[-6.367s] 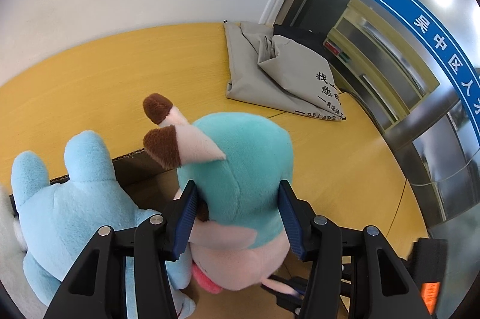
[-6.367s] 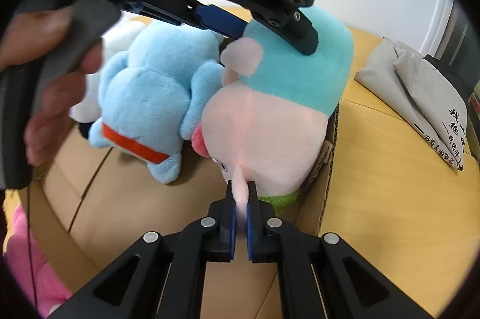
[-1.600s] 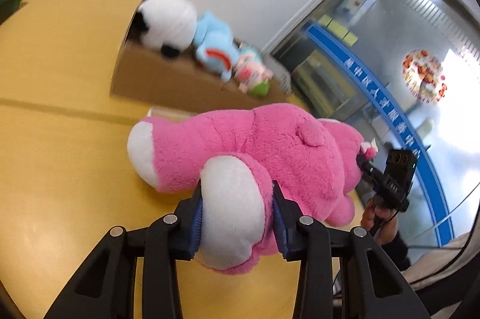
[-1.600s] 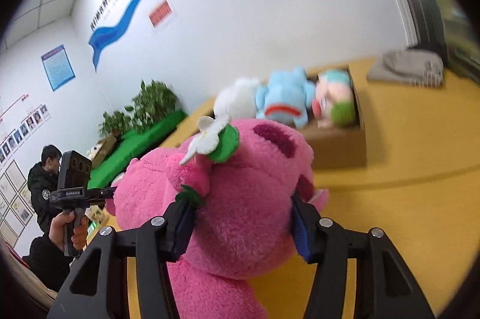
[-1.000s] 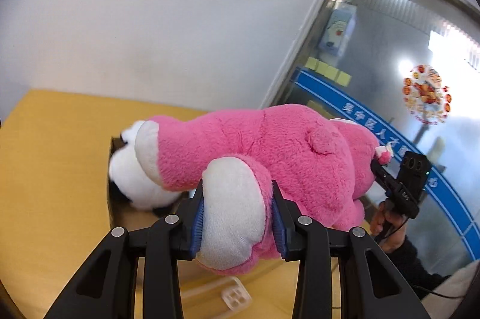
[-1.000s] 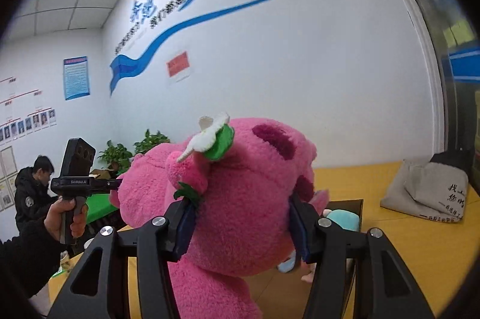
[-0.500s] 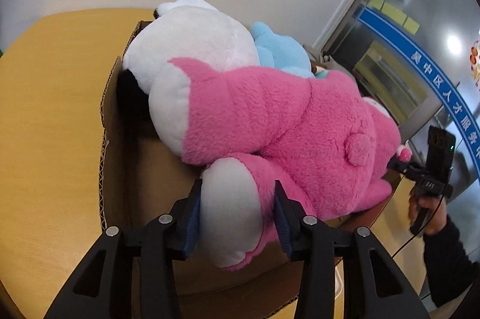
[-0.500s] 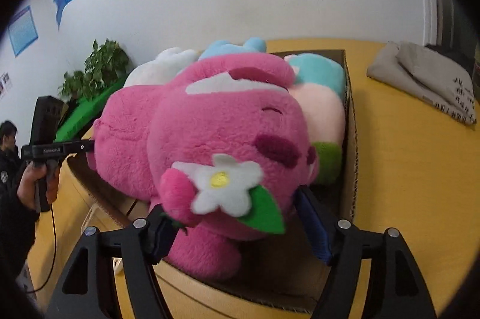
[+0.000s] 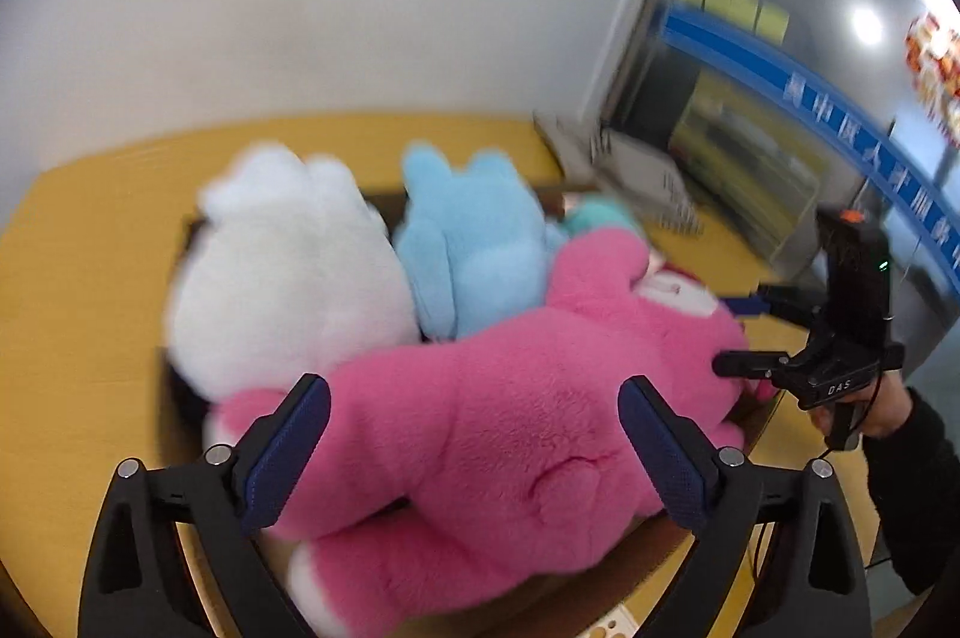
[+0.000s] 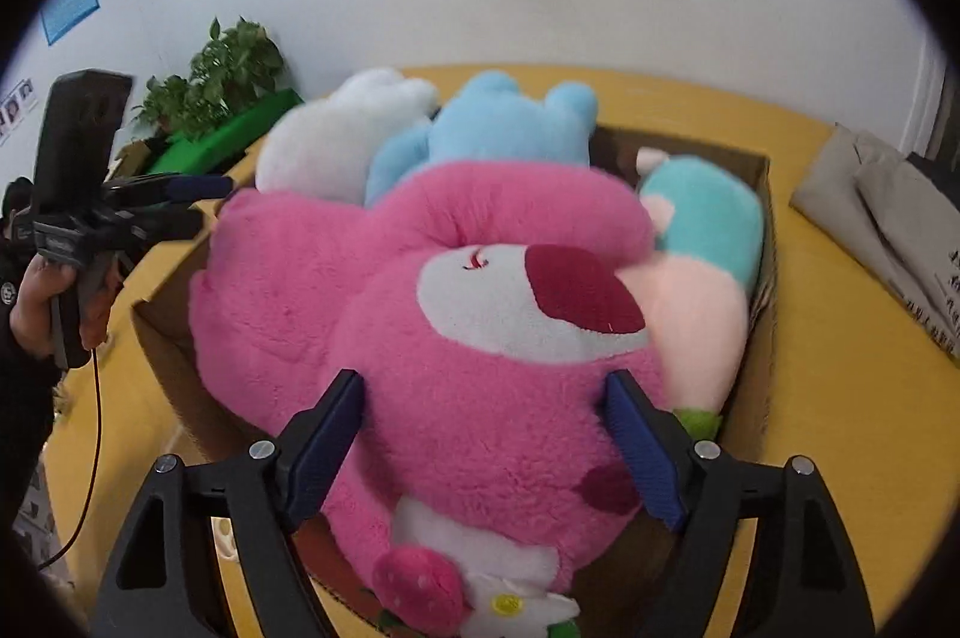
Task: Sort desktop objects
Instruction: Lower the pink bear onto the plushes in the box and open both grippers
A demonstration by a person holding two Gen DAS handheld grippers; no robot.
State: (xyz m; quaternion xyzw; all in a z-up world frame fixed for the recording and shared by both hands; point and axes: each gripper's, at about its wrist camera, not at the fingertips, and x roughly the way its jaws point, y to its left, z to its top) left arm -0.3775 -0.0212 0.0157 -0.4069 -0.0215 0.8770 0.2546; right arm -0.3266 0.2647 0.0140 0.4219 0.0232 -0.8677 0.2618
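A big pink plush bear (image 9: 480, 428) (image 10: 456, 338) lies across the open cardboard box (image 10: 759, 398), on top of a white plush (image 9: 282, 272) (image 10: 336, 134), a light blue plush (image 9: 474, 242) (image 10: 498, 122) and a teal-and-pink plush (image 10: 702, 242). My left gripper (image 9: 474, 452) is open, its pads wide apart over the bear's rear. My right gripper (image 10: 486, 446) is open around the bear's head, with its pads close to the fur on both sides. It also shows in the left wrist view (image 9: 780, 338) at the bear's head.
The box stands on a yellow table (image 10: 840, 428). A folded grey cloth bag (image 10: 888, 224) lies at the table's far right. Green plants (image 10: 216, 86) stand behind the table's left end. A glass door (image 9: 780, 128) is on the right.
Both grippers have opened and let go of the pink bear, which now rests in the box on the other plush toys. Both grippers have drawn back a little.
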